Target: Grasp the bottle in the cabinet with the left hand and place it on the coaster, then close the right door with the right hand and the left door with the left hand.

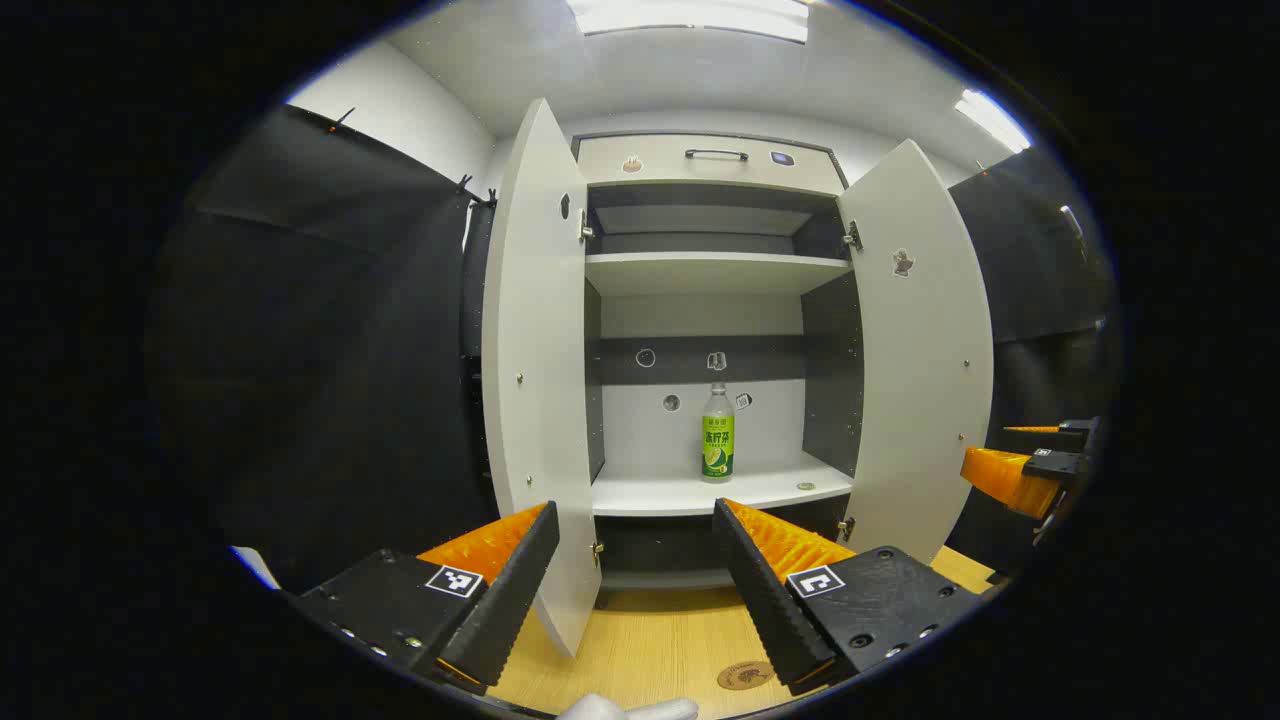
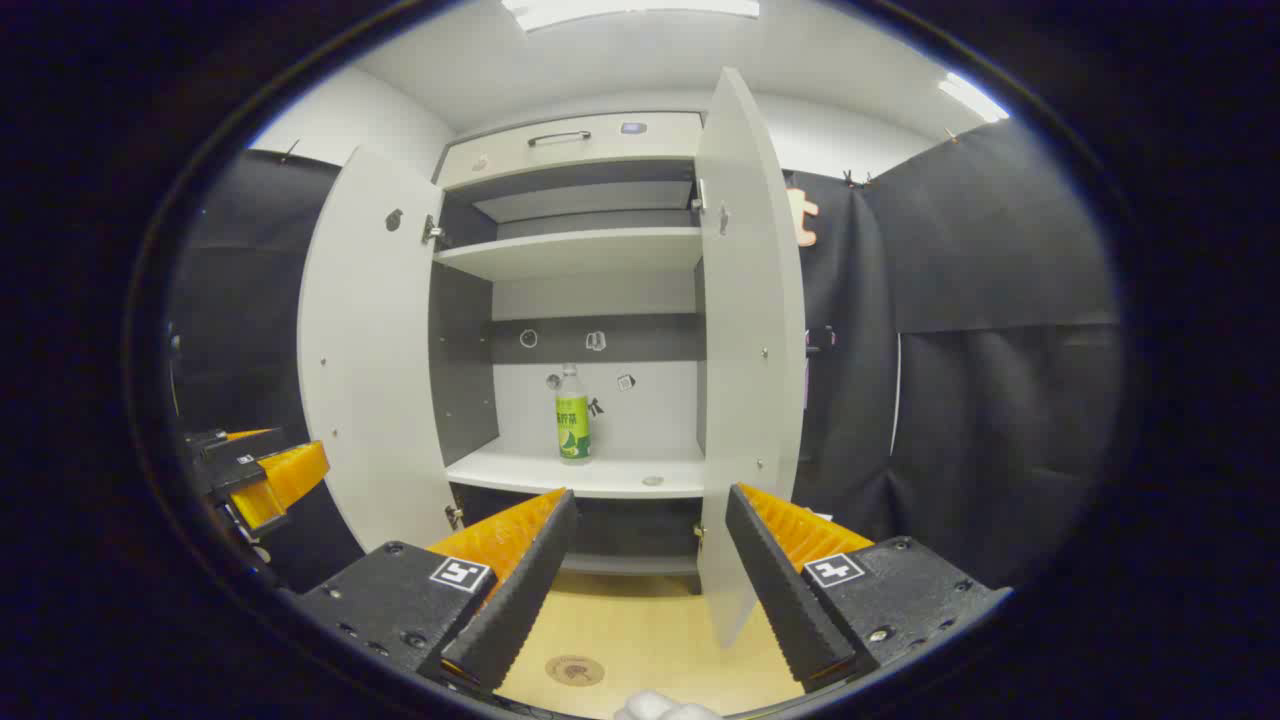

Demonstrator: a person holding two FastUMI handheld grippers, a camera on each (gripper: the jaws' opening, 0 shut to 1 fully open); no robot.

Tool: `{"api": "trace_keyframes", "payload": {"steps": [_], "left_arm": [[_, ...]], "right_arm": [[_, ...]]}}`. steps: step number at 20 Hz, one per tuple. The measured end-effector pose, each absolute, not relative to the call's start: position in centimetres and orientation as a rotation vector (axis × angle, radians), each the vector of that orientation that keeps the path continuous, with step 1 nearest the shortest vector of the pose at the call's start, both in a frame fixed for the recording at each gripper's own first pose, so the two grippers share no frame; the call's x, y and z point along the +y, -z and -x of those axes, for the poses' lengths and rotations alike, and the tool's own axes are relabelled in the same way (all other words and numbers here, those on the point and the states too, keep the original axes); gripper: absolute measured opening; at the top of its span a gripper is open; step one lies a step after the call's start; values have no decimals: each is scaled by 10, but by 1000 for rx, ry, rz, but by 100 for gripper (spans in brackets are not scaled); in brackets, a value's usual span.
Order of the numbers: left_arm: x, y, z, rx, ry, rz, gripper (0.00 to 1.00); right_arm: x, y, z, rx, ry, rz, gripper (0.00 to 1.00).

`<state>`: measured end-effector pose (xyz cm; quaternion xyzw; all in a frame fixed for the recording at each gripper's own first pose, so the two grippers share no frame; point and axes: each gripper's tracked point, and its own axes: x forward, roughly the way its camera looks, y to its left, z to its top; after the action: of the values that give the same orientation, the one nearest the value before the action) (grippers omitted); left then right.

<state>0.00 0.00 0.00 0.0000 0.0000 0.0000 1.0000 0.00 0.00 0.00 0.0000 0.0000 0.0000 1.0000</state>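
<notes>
A clear bottle with a green label stands upright on the lower shelf of the white cabinet; the right gripper view has the same bottle a little left of middle. Both doors hang wide open: the left door and the right door. On the wooden table in front lies a round brown coaster, also seen as a coaster in the right gripper view. My left gripper is open, well short of the cabinet. My right gripper is open too, and it shows at the far right.
An upper shelf is bare, and a drawer with a dark handle tops the cabinet. Small stickers dot the back panel. Black cloth walls stand on both sides. The wooden table runs up to the cabinet's base.
</notes>
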Motion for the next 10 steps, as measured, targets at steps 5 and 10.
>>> {"api": "trace_keyframes", "payload": {"steps": [5, 10], "left_arm": [[1, 0, -5, 3, -13, -16, 94], [0, -1, -7, 0, -11, -24, 94]], "right_arm": [[-2, -3, -5, 0, -1, -9, 95], [2, -3, -7, -7, -4, -7, 95]]}}
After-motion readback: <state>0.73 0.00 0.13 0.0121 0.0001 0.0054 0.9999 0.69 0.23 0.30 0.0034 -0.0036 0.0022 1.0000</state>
